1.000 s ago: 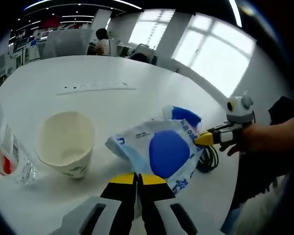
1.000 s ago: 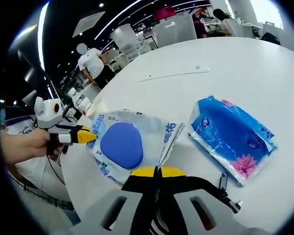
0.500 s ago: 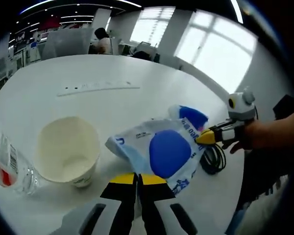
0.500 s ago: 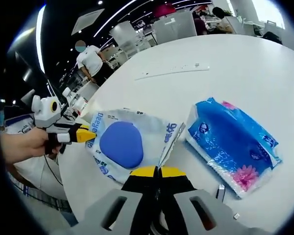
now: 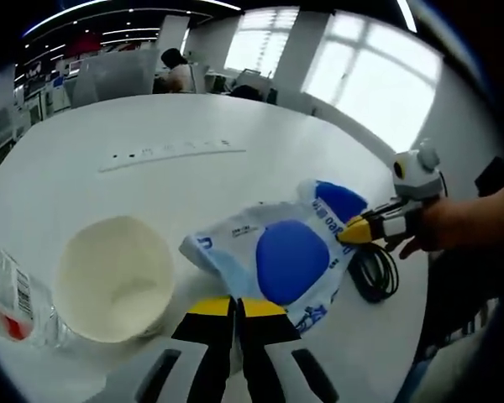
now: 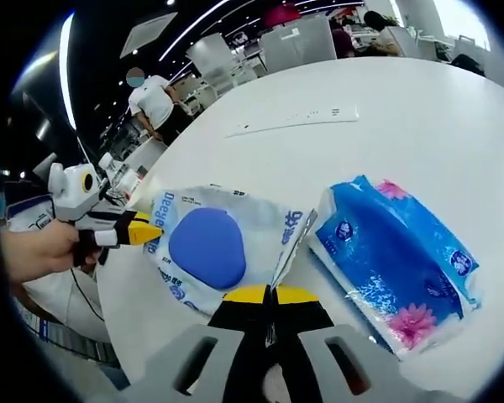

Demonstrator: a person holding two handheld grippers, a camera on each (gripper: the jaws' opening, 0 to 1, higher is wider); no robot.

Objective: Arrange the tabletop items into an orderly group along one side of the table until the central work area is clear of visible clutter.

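Note:
A white wet-wipes pack (image 5: 273,256) with a blue oval lid is held just above the white table (image 5: 109,117) between both grippers. My left gripper (image 5: 236,307) is shut on its near edge in the left gripper view, and my right gripper (image 5: 353,233) pinches the far edge there. In the right gripper view my right gripper (image 6: 269,295) is shut on the wipes pack (image 6: 210,248), with the left gripper (image 6: 147,235) clamping the opposite end. A blue tissue pack (image 6: 395,260) lies flat to the right. A paper cup (image 5: 113,277) and a plastic bottle (image 5: 13,294) stand at the left.
A coiled black cable (image 5: 371,273) lies near the table edge under the right hand. A thin white strip (image 5: 172,155) lies across the far table. People and desks fill the room behind the table.
Both grippers keep their hold on the wipes pack. Both views have drifted a little, so the cup and the tissue pack look larger and nearer.

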